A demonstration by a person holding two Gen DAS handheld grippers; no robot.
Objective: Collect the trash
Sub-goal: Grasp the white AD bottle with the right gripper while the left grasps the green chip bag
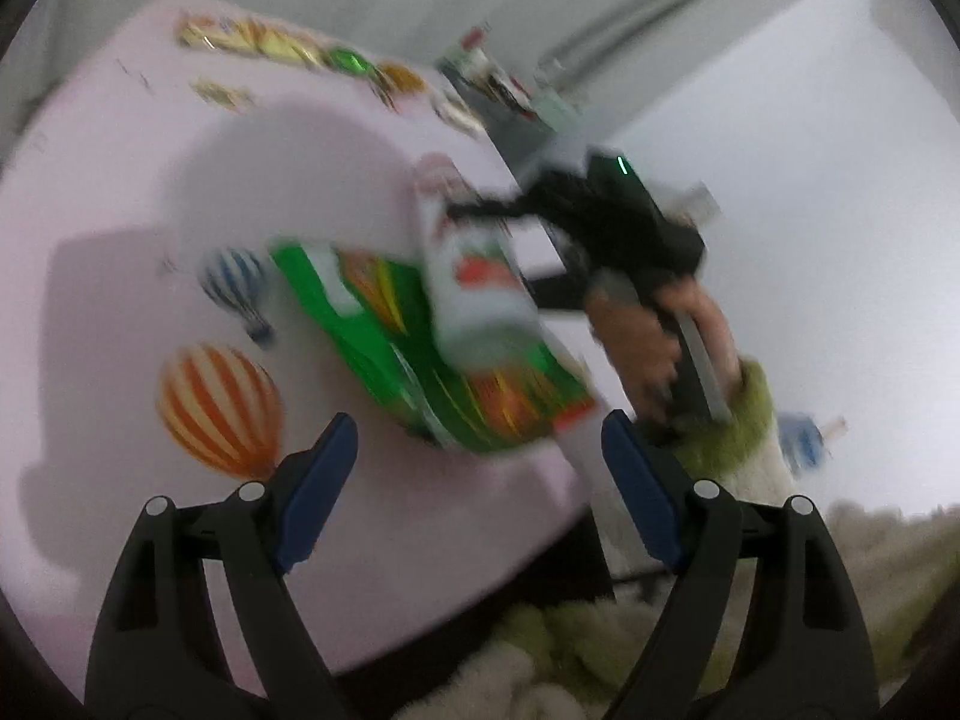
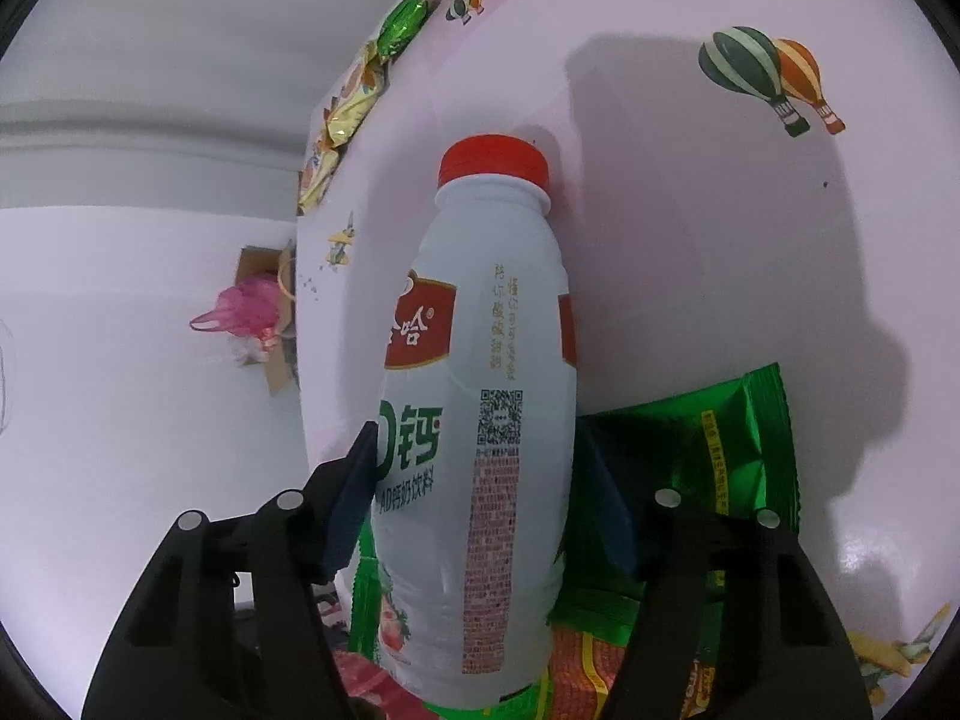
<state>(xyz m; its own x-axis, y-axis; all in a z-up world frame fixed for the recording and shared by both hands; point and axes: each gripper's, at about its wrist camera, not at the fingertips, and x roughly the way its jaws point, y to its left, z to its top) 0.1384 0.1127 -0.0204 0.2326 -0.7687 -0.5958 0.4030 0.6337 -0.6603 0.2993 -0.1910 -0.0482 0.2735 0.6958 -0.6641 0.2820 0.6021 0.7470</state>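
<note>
A white milk-drink bottle (image 2: 480, 390) with a red cap (image 2: 493, 159) lies on the pink table (image 2: 690, 240), its cap pointing away from me. It rests partly on a green snack bag (image 2: 720, 450). My right gripper (image 2: 480, 480) is shut on the bottle's lower body, a blue pad pressing each side. In the blurred left wrist view, the bottle (image 1: 480, 276) lies on the green bag (image 1: 372, 324). My left gripper (image 1: 480, 462) hangs open over the table's near edge, just short of the bag, holding nothing.
Several candy wrappers (image 2: 354, 102) line the table's far edge, among them a green one (image 2: 402, 30). A cardboard box with a pink plastic bag (image 2: 252, 312) stands on the white floor beyond the table. A hand (image 1: 636, 348) in a fuzzy green sleeve holds the right gripper. Balloon stickers (image 1: 219, 408) decorate the tabletop.
</note>
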